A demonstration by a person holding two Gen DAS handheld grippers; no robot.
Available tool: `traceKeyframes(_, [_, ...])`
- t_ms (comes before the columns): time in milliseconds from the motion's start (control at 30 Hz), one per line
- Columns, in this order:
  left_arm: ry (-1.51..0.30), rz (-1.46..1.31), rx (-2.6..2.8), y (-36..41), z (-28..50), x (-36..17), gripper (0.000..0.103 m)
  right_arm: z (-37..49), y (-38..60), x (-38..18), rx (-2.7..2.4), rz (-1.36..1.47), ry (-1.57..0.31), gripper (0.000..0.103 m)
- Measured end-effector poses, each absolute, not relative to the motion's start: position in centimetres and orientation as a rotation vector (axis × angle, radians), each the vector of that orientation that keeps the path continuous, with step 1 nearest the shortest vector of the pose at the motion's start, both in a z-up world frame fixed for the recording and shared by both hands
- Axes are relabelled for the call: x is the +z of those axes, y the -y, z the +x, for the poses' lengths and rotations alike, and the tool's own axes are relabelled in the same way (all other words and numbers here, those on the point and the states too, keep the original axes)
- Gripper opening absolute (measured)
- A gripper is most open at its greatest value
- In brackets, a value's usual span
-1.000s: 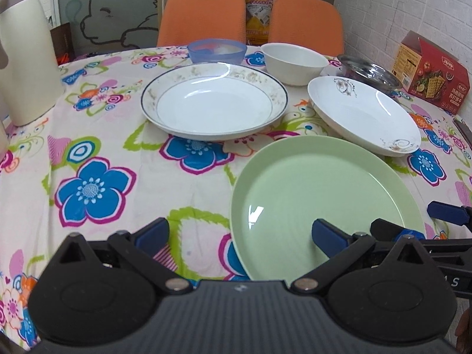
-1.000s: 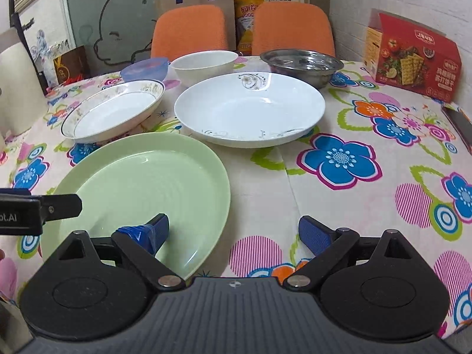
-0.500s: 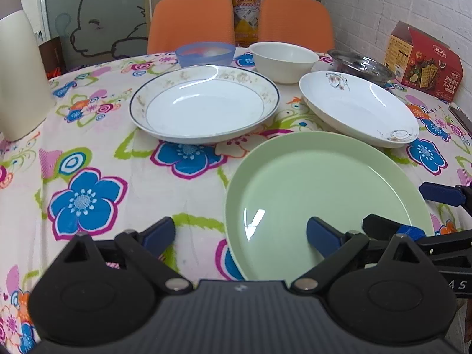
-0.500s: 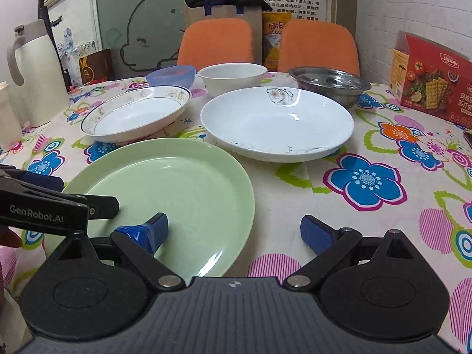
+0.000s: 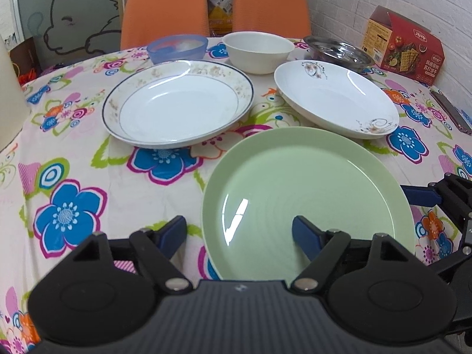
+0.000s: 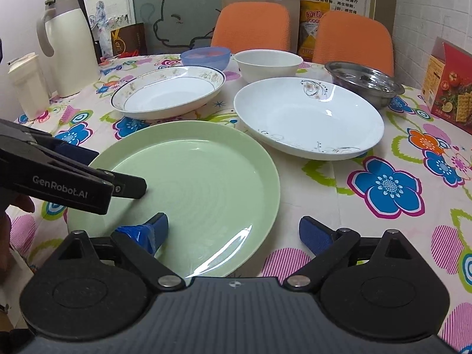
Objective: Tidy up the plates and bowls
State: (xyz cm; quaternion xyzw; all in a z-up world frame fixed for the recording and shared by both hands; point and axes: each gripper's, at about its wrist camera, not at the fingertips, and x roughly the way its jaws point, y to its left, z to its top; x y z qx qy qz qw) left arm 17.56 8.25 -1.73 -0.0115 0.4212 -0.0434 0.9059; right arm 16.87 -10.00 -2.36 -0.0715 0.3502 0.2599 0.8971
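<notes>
A pale green plate lies flat on the flowered tablecloth, nearest to me. My left gripper straddles its near left rim. The jaws are closing, one pad outside the rim and one over the plate, neither pressing. In the right wrist view the left gripper reaches in over the plate's left side. My right gripper stands open astride the near right rim. Behind lie a gold-rimmed white plate and a flower-painted white plate.
At the back stand a blue bowl, a white bowl and a steel bowl. A red cracker box sits far right, and a thermos and a white container far left. Two orange chairs stand behind.
The left gripper's fingers have drawn closer together around the green plate's rim. Both views have tipped a little. The plates and bowls lie where they were.
</notes>
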Motion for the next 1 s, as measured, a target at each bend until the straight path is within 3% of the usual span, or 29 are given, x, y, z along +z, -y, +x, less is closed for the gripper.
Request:
traceKeyframes(67, [-0.862,-0.025,-0.088,-8.2,17.4,-1.8,0.078,16.3,9.5,-2.6,0.583,-0.168,-0.697,0.085])
traceKeyframes(167, [-0.843,-0.013,-0.116,-7.8,17.0,-1.6,0.062,16.2,9.6,-2.9,0.565,-0.139,-0.671,0.085])
traceKeyframes(233, [-0.836,-0.008,-0.111,-7.7,17.1,-1.6,0.061,16.3,9.8,-2.9,0.552,-0.133,-0.67,0.085])
traceKeyframes(400, [-0.853,-0.038,-0.092,-8.4,16.8,-1.1,0.041,16.4,9.2,-3.1,0.502,-0.125,-0.627,0.08])
traceKeyframes(733, [-0.848,-0.064,0.102,-14.9,12.3,1.0,0.041,14.1,5.8,-1.0,0.558,-0.07,-0.611,0.078])
traceKeyframes(1000, [-0.891,-0.102,0.113,-17.7,12.7,-0.7,0.041,13.5,0.1,-1.5,0.674,-0.082,-0.634,0.08])
